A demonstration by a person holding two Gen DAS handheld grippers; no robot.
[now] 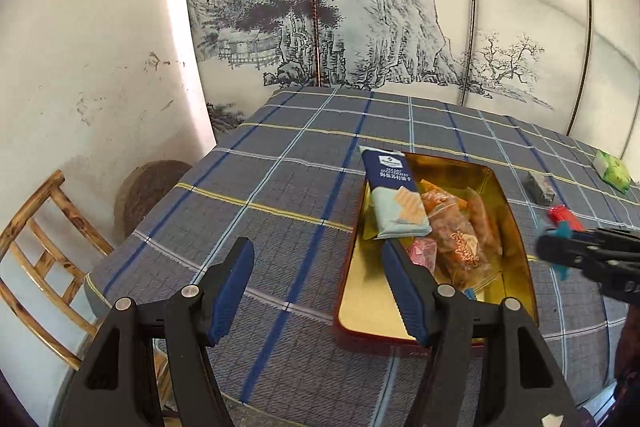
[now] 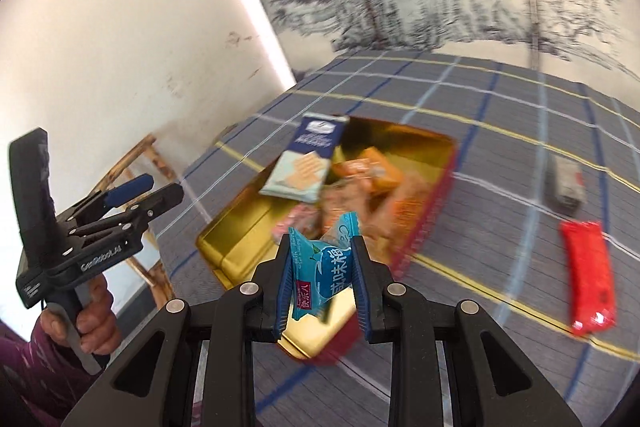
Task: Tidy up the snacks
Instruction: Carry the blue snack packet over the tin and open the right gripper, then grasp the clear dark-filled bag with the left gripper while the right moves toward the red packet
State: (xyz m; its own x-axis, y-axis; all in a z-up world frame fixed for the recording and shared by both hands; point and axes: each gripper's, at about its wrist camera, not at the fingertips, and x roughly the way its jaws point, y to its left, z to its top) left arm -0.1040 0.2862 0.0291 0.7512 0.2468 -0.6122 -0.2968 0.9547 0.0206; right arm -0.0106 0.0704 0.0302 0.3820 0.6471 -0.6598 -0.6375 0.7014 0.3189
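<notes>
A gold tin with red sides (image 1: 360, 311) (image 2: 224, 239) sits on the checked tablecloth and holds several snacks: a blue-and-white wafer pack (image 1: 394, 195) (image 2: 308, 163) leaning over its far left rim, orange packets (image 1: 460, 235) (image 2: 372, 167) and a pink sweet (image 1: 422, 253). My right gripper (image 2: 322, 259) is shut on a small blue candy packet (image 2: 324, 271), held above the tin's near end. It shows at the right edge of the left wrist view (image 1: 560, 247). My left gripper (image 1: 320, 267) is open and empty, left of the tin.
A red snack bar (image 2: 588, 275) (image 1: 564, 217), a grey packet (image 2: 566, 179) (image 1: 540, 183) and a green packet (image 1: 612, 171) lie on the cloth right of the tin. A bamboo chair (image 1: 44, 259) stands at the table's left edge. A painted screen stands behind.
</notes>
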